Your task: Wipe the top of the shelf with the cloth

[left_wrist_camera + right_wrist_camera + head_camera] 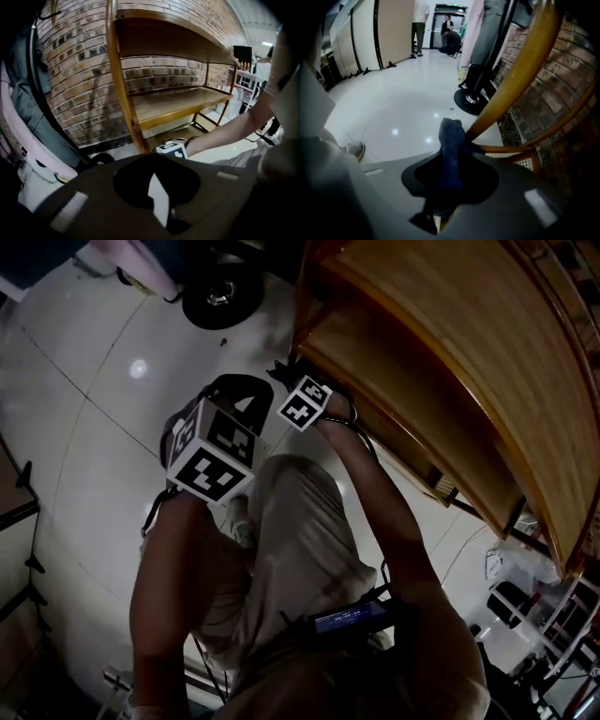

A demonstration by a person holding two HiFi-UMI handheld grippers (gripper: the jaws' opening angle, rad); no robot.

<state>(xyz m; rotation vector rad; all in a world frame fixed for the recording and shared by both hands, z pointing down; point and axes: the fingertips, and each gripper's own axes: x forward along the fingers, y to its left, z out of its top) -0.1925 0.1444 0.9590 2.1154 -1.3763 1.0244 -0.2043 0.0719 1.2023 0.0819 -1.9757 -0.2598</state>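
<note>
Two tools in play, both low by the curved light-wood shelf (450, 362) in front of the brick wall (79, 70).

Right tool (447, 183): jaws closed on the dark blue soft cloth (451, 136). The cloth is pinched near its lower end, and the rest sticks up and forward in a bunched fold.

Cloth position: down by the rounded wooden front leg (520, 79), over the glossy white tiled floor (393, 108). Can't tell if it touches the leg. It is well below the shelf's top board (164, 18), so judging by this the wiping has not begun.

Left tool (157, 197): jaws a narrow gap apart with floor showing through. Nothing is held. It hangs just beside the right tool, pointed at the shelf.

Handling, as a judgement:
- The cloth looks light, limp and not fragile, and it should drape and fold under any pressure.
- It will likely grip the wood a little and drag rather than slide.
- The present hold on a bunched end looks secure, but only a narrow wad would meet the board.
- A hold nearer the middle, or flattening the free part against the top, would probably cover more surface.
- Risk: the loose end may snag on the shelf's edge on the way up.

Black round stand base (222, 296) sits on the floor further off.
</note>
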